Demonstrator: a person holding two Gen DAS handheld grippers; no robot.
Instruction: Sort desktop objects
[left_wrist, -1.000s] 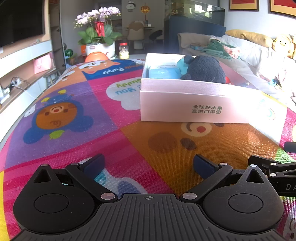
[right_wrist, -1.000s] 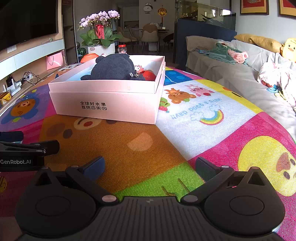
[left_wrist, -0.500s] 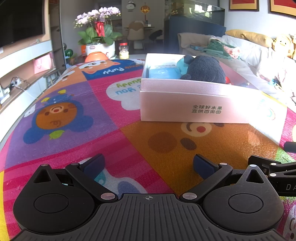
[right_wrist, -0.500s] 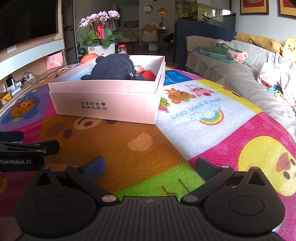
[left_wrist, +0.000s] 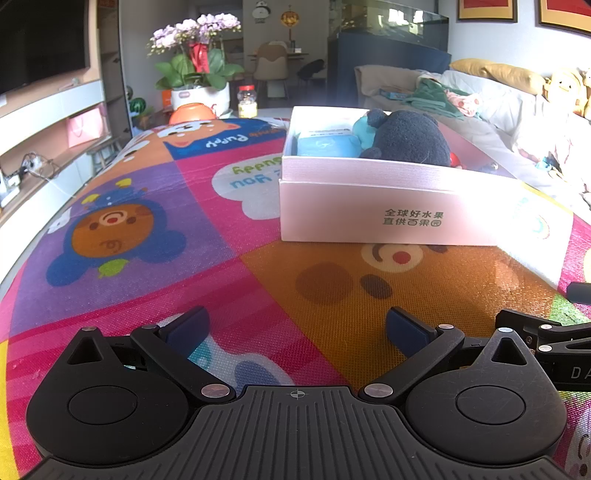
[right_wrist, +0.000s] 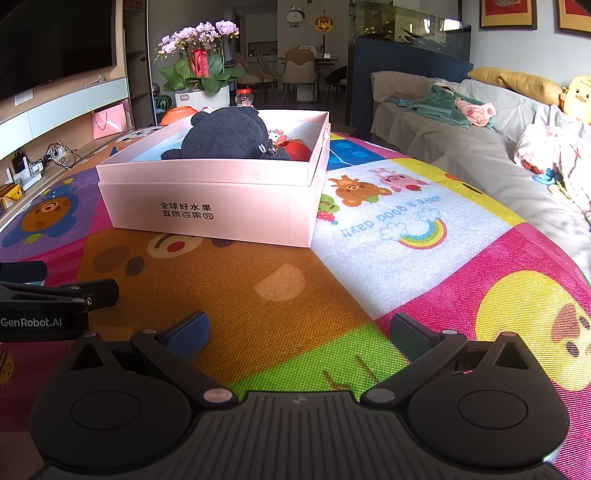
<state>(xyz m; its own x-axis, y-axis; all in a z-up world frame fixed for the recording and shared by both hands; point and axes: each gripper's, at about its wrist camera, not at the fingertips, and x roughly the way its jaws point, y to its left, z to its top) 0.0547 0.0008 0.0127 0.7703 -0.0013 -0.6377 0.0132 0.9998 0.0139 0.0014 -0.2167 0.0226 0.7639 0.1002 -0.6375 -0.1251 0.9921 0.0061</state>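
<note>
A pink open box (left_wrist: 369, 210) stands on the colourful cartoon mat (left_wrist: 155, 236); it also shows in the right wrist view (right_wrist: 221, 206). Inside lie a dark plush toy (left_wrist: 406, 138), a blue item (left_wrist: 325, 144) and a red object (right_wrist: 297, 148). My left gripper (left_wrist: 297, 328) is open and empty, low over the mat in front of the box. My right gripper (right_wrist: 301, 332) is open and empty, beside the left one, also short of the box. Each gripper's side shows at the edge of the other's view.
A potted orchid (left_wrist: 195, 74), an orange bowl (left_wrist: 192, 110) and a jar (left_wrist: 247, 99) stand beyond the mat's far end. A sofa with clothes and toys (right_wrist: 480, 122) runs along the right. A TV shelf (right_wrist: 55, 110) is on the left.
</note>
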